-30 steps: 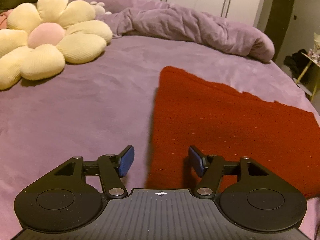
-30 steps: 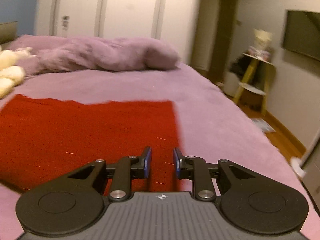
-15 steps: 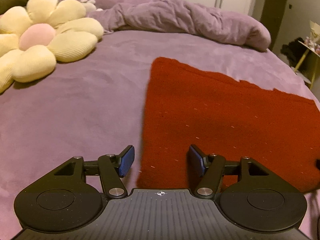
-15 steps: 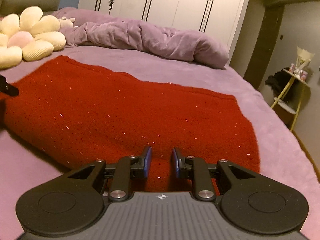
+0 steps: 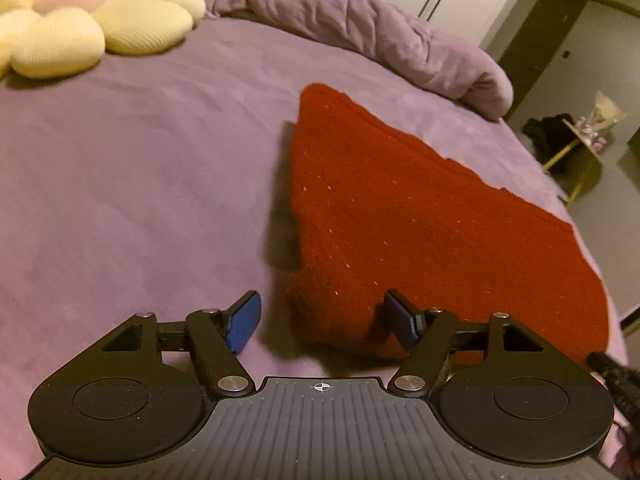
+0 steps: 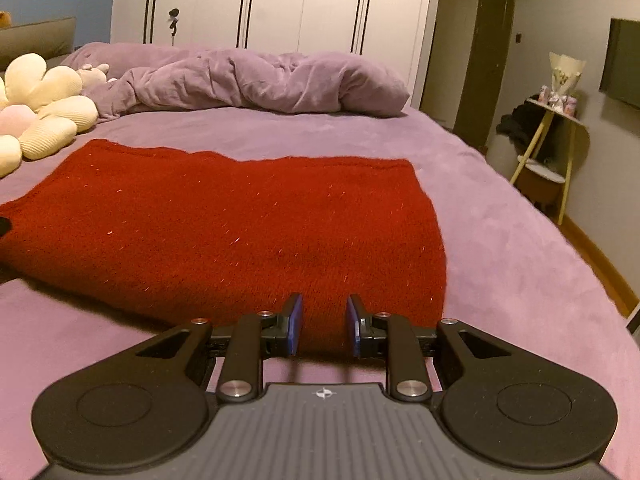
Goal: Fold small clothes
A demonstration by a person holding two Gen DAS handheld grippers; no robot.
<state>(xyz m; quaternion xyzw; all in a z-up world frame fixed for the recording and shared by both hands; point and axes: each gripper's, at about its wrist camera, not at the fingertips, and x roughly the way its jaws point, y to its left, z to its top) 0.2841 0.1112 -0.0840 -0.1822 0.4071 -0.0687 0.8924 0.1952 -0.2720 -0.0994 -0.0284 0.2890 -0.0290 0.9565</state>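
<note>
A red knitted garment (image 5: 400, 220) lies folded flat on the purple bed (image 5: 140, 180); it also shows in the right wrist view (image 6: 224, 224). My left gripper (image 5: 322, 322) is open wide, with the garment's near left corner between its blue pads. My right gripper (image 6: 322, 324) is open, jaws narrower, straddling the garment's near edge close to its right corner. Neither gripper holds the cloth.
A yellow and pink flower cushion (image 5: 80, 20) lies at the far left, also seen in the right wrist view (image 6: 36, 116). A bunched purple duvet (image 6: 256, 84) lies across the far end. A yellow-legged side table (image 6: 552, 148) stands right of the bed.
Both grippers have moved in to the garment's near edge. The left gripper has tilted and lowered at the left corner. The right gripper's jaws have opened slightly.
</note>
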